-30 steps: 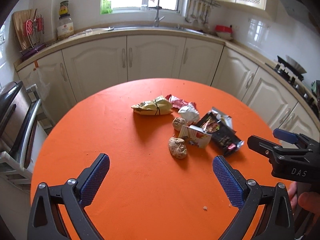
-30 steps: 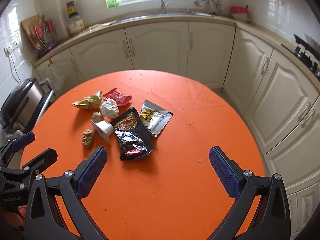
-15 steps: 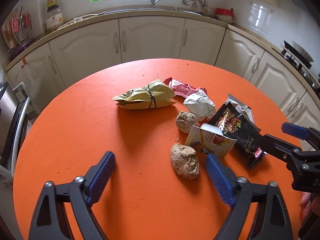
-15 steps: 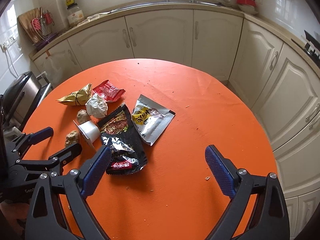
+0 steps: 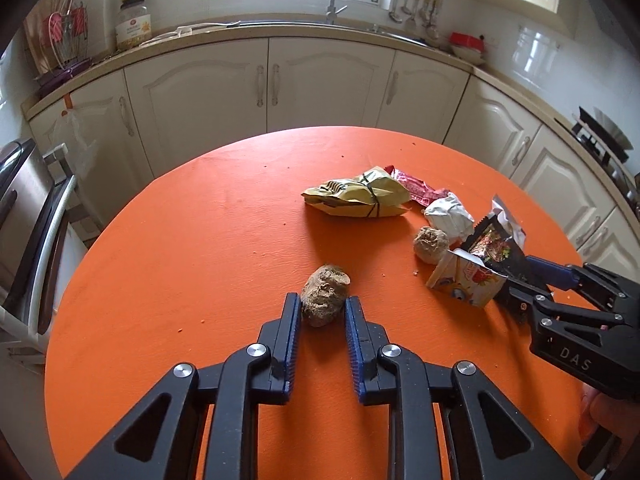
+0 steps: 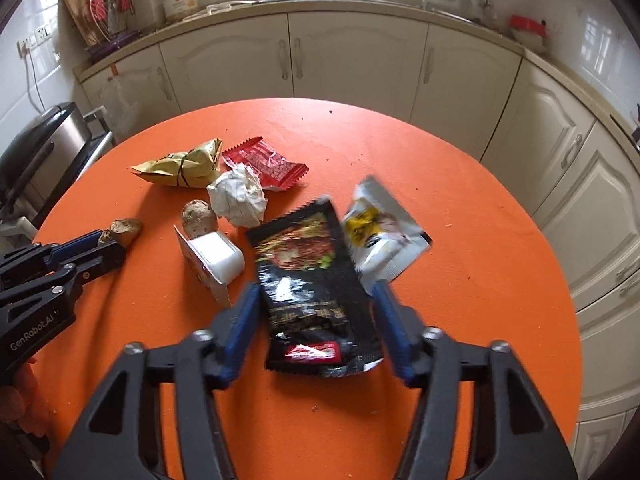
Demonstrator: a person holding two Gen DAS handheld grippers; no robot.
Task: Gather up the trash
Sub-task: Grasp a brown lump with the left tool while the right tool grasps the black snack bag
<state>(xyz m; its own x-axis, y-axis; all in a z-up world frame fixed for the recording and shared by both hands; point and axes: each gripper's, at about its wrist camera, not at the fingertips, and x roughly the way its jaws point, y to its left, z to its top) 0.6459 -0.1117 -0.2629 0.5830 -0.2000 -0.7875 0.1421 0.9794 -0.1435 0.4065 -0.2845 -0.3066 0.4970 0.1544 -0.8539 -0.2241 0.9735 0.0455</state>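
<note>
The round orange tabletop fills most of both views, its near edge cut off by the frames. The left hand-held gripper sits low over it with its blue pads narrowed around a brown lump; the pads lie just beside the lump's flanks, but whether they actually press it cannot be told. Its side reads "GenRobot.AI" in the right wrist view. The right hand-held gripper stands partly spread, blurred, its fingers flanking a black snack packet without clearly touching it; "DAS" shows on its body in the left wrist view. The packet's print is too smeared to read.

Partly under the black packet lies a silver-and-yellow sachet, its lettering illegible. Further back lie a tan wrapper tied with a dark band and a red wrapper, the latter partly hidden behind a crumpled white paper ball. A small white cup with peeled printed lid lies tipped on its side just in front of a second brown lump. Crumbs dot the cloth.
</note>
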